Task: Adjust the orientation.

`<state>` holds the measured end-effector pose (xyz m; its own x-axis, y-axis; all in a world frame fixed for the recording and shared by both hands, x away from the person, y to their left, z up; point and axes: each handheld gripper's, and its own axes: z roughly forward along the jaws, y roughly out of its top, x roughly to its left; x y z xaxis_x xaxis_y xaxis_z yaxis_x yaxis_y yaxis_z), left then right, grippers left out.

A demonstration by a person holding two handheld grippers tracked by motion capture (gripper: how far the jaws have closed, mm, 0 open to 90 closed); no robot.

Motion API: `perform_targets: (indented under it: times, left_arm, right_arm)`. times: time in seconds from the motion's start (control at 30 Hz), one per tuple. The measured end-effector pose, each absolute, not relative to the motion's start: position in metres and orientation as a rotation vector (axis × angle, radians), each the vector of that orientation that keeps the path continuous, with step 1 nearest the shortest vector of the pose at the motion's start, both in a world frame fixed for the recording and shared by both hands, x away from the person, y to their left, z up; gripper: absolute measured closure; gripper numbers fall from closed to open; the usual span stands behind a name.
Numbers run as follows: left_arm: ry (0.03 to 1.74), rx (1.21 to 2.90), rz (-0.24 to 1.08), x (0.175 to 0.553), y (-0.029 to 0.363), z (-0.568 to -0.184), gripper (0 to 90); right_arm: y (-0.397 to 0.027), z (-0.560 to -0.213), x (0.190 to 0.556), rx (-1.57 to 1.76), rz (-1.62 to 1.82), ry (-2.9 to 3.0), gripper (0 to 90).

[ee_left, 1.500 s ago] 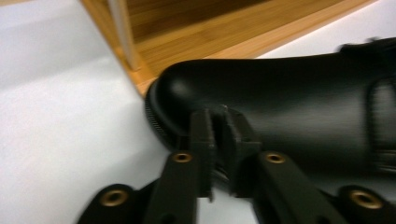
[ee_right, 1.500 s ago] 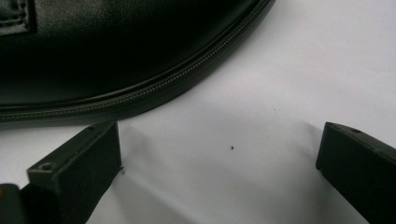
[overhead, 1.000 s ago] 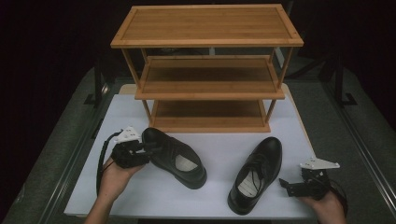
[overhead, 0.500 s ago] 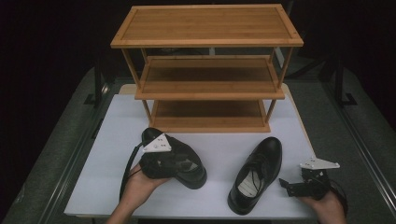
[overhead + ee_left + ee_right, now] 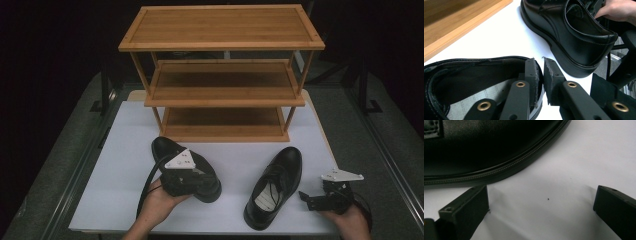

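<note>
The left shoe (image 5: 474,85), lying on the white table (image 5: 120,165), is being clamped at its heel wall by the left gripper (image 5: 540,72), whose jaws have just been closing; this grip is being revealed by the left gripper view, while in the high view it is being hidden under the grey plate. The right gripper (image 5: 541,207) is being held spread wide beside the right shoe (image 5: 486,147).

A wooden shoe rack (image 5: 222,75) with three shelves stands at the far side of the white worktop (image 5: 120,165), its long side facing the near edge. All three shelves are bare: the top one (image 5: 222,26) is the widest and has a raised rim, the middle one (image 5: 223,82) sits below it, and the lowest (image 5: 225,120) is just above the worktop. Slim wooden legs join them at the corners. A corner of the rack (image 5: 454,22) also shows in the left gripper view. Grey floor (image 5: 55,150) lies on both sides of the worktop, with dark stands (image 5: 367,85) on it.
</note>
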<state>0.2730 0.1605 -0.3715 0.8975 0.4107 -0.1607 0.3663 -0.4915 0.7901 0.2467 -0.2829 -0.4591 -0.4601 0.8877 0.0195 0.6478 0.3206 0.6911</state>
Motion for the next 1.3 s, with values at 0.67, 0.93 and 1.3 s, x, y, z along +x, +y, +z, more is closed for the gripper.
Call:
perform_targets:
  times: [0.67,0.93,1.3]
  left_arm:
    - [0.423,2.179,-0.008,0.230,0.165,-0.368,82.1]
    - [0.461,2.159,0.054,0.230,0.184,-0.359,74.9]
    - [0.604,2.142,0.142,0.249,0.240,-0.361,89.9]
  right_arm:
    - [-0.283,-0.459,0.247,1.366,0.909,2.229,0.0]
    - [-0.283,-0.459,0.247,1.364,0.909,2.229,0.0]
    - [-0.283,-0.459,0.247,1.367,0.910,2.228,0.0]
